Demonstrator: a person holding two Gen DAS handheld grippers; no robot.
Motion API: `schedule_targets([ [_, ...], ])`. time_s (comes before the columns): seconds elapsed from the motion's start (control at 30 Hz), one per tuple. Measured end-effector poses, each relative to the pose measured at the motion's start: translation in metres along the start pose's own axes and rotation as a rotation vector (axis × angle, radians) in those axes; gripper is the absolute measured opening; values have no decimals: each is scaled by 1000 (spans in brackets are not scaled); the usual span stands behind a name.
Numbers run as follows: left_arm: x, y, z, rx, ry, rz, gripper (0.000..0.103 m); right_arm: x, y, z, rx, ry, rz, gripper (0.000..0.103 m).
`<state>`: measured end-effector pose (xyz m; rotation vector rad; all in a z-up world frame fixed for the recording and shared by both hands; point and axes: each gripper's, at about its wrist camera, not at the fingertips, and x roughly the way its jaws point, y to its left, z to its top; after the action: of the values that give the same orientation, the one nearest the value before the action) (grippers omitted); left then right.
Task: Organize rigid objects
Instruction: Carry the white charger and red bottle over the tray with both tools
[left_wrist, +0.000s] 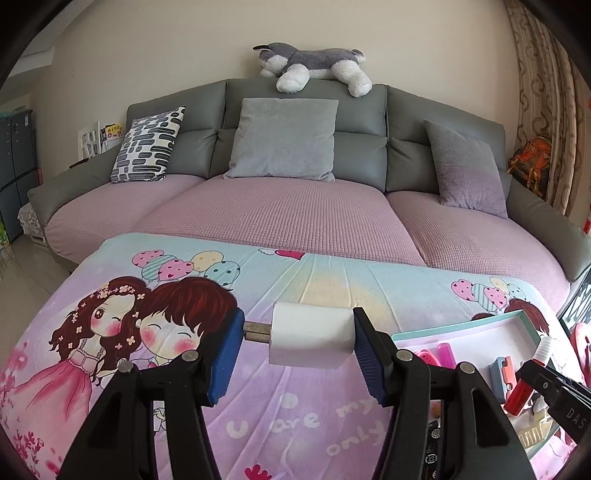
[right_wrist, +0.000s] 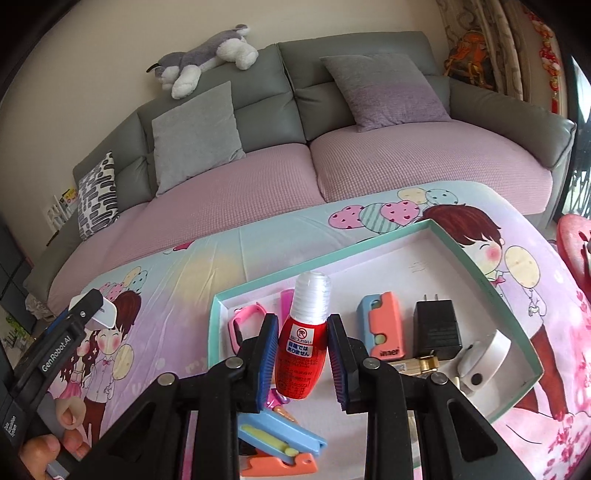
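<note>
My left gripper (left_wrist: 297, 332) is shut on a white plug charger (left_wrist: 310, 338): its metal prongs (left_wrist: 255, 332) meet the left pad and its body meets the right pad. It hangs above the cartoon-print cloth (left_wrist: 295, 413). My right gripper (right_wrist: 303, 354) is shut on a red bottle with a white cap (right_wrist: 301, 354), held upright over a teal-rimmed white tray (right_wrist: 369, 254). The left wrist view shows the tray (left_wrist: 461, 325) at the lower right, with the right gripper (left_wrist: 532, 384) and red bottle (left_wrist: 519, 398) over it. The left gripper (right_wrist: 88, 306) appears at the left of the right wrist view.
In the tray lie a pink strap (right_wrist: 243, 321), a blue-and-orange case (right_wrist: 380, 325), a black adapter (right_wrist: 437, 328), a white round device (right_wrist: 487, 354) and a blue clip-like tool (right_wrist: 280, 439). Behind the cloth stands a grey sofa (left_wrist: 295, 214) with cushions and a plush dog (left_wrist: 314, 66).
</note>
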<state>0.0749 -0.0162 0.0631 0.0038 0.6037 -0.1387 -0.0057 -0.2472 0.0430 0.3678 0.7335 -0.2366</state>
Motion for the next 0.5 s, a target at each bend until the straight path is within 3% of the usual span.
schedule_targets([
  [0.5, -16, -82, 1, 167, -34, -139, 60, -7, -69, 9, 145, -31, -107, 29],
])
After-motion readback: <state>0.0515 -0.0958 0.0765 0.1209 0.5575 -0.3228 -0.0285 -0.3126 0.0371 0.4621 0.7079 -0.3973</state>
